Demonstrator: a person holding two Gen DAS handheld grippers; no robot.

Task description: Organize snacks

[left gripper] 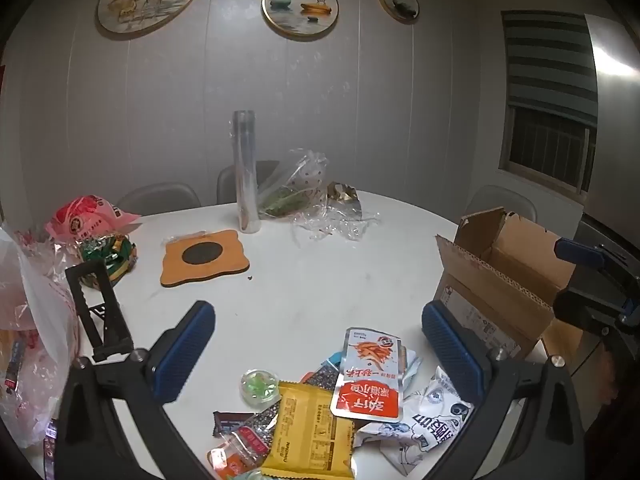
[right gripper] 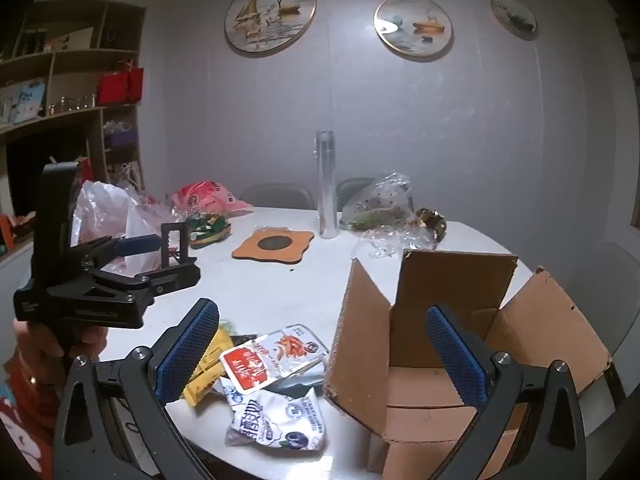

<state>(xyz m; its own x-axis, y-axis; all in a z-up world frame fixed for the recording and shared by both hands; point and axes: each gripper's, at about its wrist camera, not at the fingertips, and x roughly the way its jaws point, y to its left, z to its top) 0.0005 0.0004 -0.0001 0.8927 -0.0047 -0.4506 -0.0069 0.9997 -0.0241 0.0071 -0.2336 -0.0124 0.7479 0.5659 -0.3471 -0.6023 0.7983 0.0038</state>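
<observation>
Lying heaped, crinkled snack packets [left gripper: 360,396], red-white pouch [right gripper: 276,354] topmost

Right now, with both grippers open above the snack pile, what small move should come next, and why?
Probably lower the left gripper onto the red-and-white flat snack packet: it lies on top of the pile, between the open fingers, and the open brown cardboard box stands just to its right.

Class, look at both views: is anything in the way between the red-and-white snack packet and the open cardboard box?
Only the cardboard box's own upright near flap stands between it and the red-and-white snack packet; the packet must go over that flap.
</observation>
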